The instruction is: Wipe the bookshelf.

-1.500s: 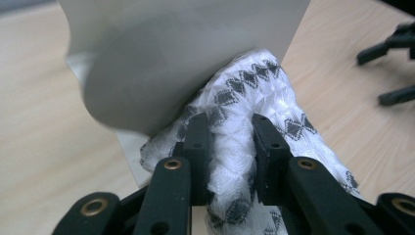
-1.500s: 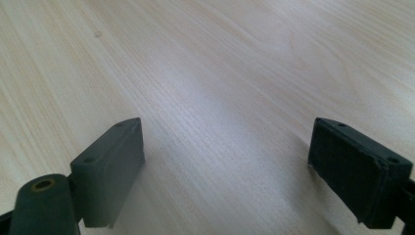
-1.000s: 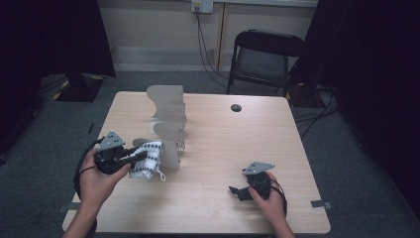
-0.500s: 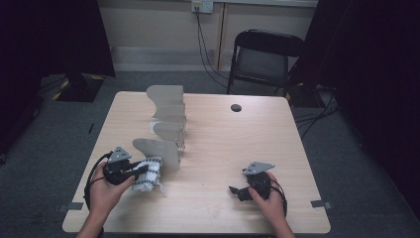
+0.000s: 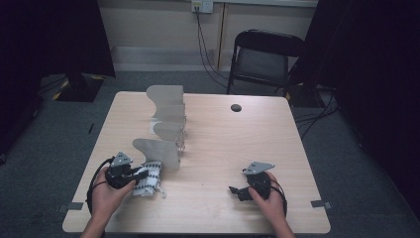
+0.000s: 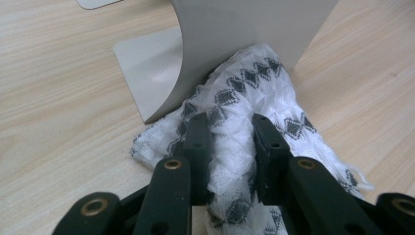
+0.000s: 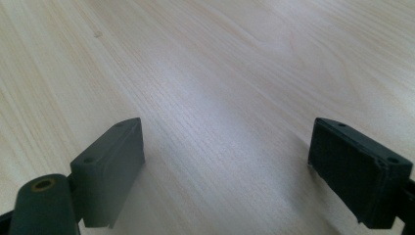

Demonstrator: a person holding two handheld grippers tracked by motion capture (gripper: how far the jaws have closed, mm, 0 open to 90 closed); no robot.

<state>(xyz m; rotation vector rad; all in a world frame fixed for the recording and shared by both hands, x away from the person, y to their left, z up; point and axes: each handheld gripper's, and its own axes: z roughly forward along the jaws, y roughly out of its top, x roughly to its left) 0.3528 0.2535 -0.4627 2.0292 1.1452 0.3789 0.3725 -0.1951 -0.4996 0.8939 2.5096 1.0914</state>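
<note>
A white cloth with a dark diamond pattern (image 6: 254, 98) lies bunched on the wooden table against the foot of a grey curved stand (image 6: 235, 34). My left gripper (image 6: 229, 132) is shut on a fold of it, both jaws pressing into the fabric. From above, the cloth (image 5: 149, 177) sits at the table's front left beside my left gripper (image 5: 130, 174), just in front of the nearest grey stand (image 5: 157, 151). My right gripper (image 5: 236, 191) rests low over bare wood at the front right. Its jaws (image 7: 227, 169) stand wide open with nothing between them.
A row of grey curved stands (image 5: 168, 111) runs from the table's middle toward the back left. A small dark round hole (image 5: 236, 107) marks the far side of the table (image 5: 237, 144). A black folding chair (image 5: 265, 57) stands behind it.
My left hand has come down and toward the front edge, bringing the cloth from a raised position onto the tabletop beside the nearest stand. The right hand has stayed where it was.
</note>
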